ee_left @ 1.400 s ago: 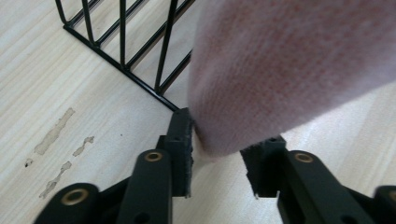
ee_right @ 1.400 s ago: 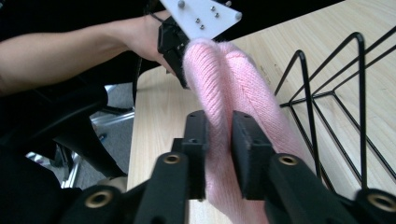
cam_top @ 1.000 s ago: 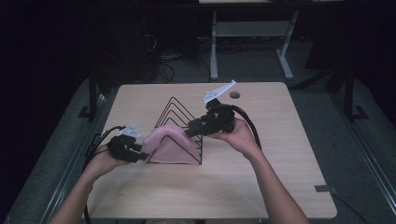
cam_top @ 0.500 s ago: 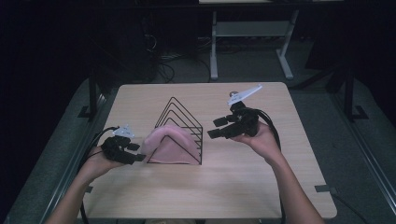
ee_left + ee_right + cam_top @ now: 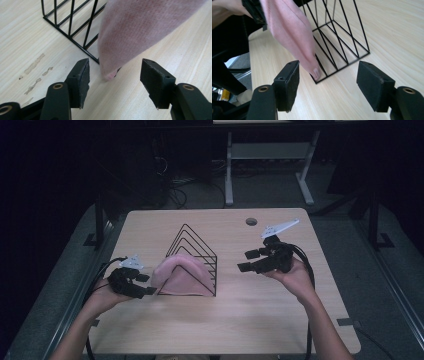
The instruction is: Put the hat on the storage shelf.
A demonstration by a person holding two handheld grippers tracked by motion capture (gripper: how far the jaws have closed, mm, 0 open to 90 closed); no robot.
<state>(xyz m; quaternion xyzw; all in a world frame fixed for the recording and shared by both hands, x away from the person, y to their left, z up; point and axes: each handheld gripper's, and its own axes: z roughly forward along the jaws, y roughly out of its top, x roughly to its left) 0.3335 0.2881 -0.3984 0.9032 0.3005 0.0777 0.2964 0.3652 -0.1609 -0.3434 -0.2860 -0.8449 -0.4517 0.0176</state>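
A pink cloth (image 5: 180, 275) hangs draped over the near end of a black wire rack (image 5: 192, 245) in the middle of the table. My left gripper (image 5: 146, 284) sits just left of the cloth. Its jaws have just been opening; the cloth's lower tip (image 5: 110, 72) hangs in the gap of the left gripper (image 5: 115, 82) and touches neither pad. My right gripper (image 5: 245, 261) hovers to the right of the rack, apart from it. Its jaws have also just been opening, and nothing is between them in the right gripper view (image 5: 328, 85), which looks at the cloth (image 5: 289, 32) and rack (image 5: 342, 37).
The wooden table (image 5: 225, 320) has a round cable hole (image 5: 251, 221) at its far right. Behind the table stands a white-framed desk (image 5: 265, 155), with cables on the dark floor. Scuff marks (image 5: 35, 67) show on the tabletop beside the left gripper.
The right gripper has moved right, away from the rack, and its jaws have opened. The left jaws have opened off the cloth, which now hangs loose on the rack.
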